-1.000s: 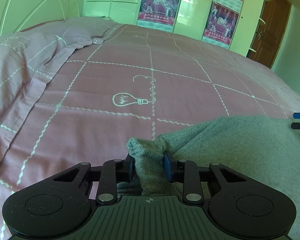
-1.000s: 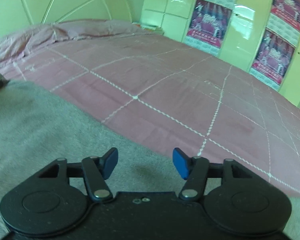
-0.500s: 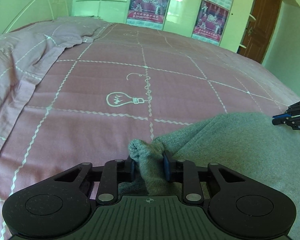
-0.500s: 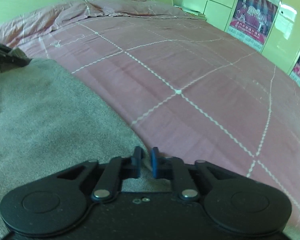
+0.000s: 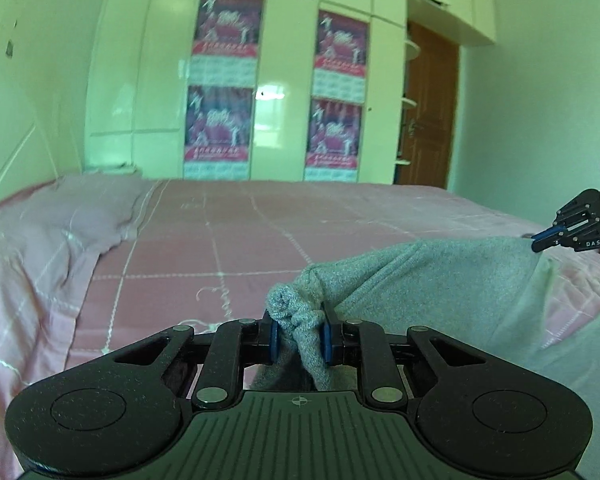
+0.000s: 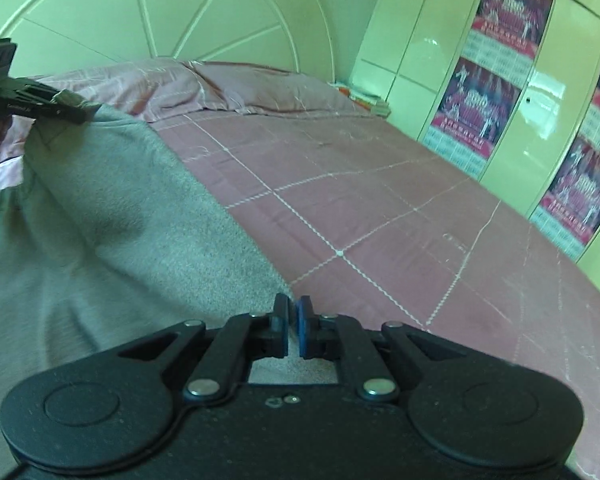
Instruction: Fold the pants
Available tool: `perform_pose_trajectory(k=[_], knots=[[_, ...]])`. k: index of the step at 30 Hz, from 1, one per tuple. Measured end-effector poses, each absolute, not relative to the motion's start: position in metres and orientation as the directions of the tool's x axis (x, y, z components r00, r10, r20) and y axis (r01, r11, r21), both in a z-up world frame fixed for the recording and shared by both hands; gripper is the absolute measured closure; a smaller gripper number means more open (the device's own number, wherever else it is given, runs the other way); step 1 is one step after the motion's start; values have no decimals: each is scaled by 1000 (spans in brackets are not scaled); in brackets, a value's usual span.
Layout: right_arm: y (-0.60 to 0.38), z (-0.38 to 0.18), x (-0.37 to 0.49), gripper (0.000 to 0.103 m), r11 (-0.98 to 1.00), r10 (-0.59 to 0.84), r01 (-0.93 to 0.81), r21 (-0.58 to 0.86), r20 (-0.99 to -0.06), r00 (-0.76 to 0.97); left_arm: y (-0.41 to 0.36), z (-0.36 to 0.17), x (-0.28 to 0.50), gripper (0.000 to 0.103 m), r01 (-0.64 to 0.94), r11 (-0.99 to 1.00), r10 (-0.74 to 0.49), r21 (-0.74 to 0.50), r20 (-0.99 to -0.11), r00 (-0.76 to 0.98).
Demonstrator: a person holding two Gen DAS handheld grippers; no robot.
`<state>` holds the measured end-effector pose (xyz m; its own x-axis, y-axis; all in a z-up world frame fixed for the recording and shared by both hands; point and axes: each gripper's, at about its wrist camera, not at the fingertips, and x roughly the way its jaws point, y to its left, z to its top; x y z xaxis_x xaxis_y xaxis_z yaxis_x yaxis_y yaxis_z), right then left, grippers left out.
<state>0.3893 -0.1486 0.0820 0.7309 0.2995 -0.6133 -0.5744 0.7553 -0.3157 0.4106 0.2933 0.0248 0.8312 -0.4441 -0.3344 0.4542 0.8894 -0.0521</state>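
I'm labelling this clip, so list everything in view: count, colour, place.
pants: one, grey, lifted off the bed, stretched between both tongs
bed sheet: one, pink with white grid lines, covering the bed
pillows: pink, count unclear, at the headboard
headboard: one, pale, arched
wardrobe: pale, along the wall beyond the bed
posters: four, red, on the wardrobe doors
door: one, brown, in the corner
left tongs: black, blue pads, shut on a bunched corner
right tongs: black, shut on the pants' edge

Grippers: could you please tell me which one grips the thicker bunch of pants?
The left gripper: a thick bunched wad of the pants fills its jaws, whereas the right gripper, jaws nearly touching, pinches only a thin edge.
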Motion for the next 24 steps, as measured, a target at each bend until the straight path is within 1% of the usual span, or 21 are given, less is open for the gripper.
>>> perform_pose_trajectory(k=[3, 6, 7, 8, 9, 10, 11, 12, 13, 14, 17, 19, 20, 24], knots=[[-141, 83, 342, 103, 727, 289, -583, -364, -608, 740, 289, 31, 374, 83, 482, 876, -452, 13, -326, 830], [-129, 70, 297, 103, 695, 270, -588, -414, -608, 747, 283, 33, 332, 82, 491, 866, -443, 90, -316, 839], [-125, 64, 283, 103, 678, 262, -590, -438, -606, 751, 281, 31, 317, 79, 479, 873, -431, 92, -314, 846], [-119, 56, 264, 103, 657, 260, -589, -471, -592, 763, 280, 28, 301, 72, 471, 876, -420, 102, -317, 850], [-116, 50, 249, 100, 644, 267, -588, -490, -576, 772, 280, 24, 283, 69, 448, 889, -399, 94, -323, 858], [-113, 44, 233, 84, 644, 269, -582, -497, -565, 780, 281, 17, 267, 66, 433, 900, -393, 52, -337, 856], [-110, 38, 220, 75, 656, 267, -580, -483, -570, 777, 282, 11, 256, 62, 429, 903, -391, 28, -359, 848], [-110, 35, 211, 75, 676, 269, -574, -462, -570, 777, 280, 3, 244, 57, 404, 914, -364, 23, -388, 847], [-111, 32, 205, 75, 704, 274, -565, -430, -570, 775, 280, -4, 232, 43, 361, 932, -327, 8, -408, 852], [-112, 30, 199, 75, 742, 276, -551, -383, -574, 771, 280, -10, 221, 35, 334, 942, -314, -26, -413, 855], [-124, 29, 190, 75, 839, 281, -484, -248, -563, 777, 280, -20, 202, 34, 223, 969, -245, -103, -454, 857], [-131, 31, 186, 76, 880, 276, -437, -186, -548, 789, 276, -25, 198, 34, 142, 982, -185, -124, -506, 842], [-137, 30, 181, 76, 895, 275, -417, -159, -539, 796, 275, -25, 193, 34, 104, 982, -171, -157, -510, 843], [-152, 29, 173, 76, 934, 251, -345, -90, -522, 815, 272, -19, 169, 34, 37, 945, -190, -324, -456, 870]])
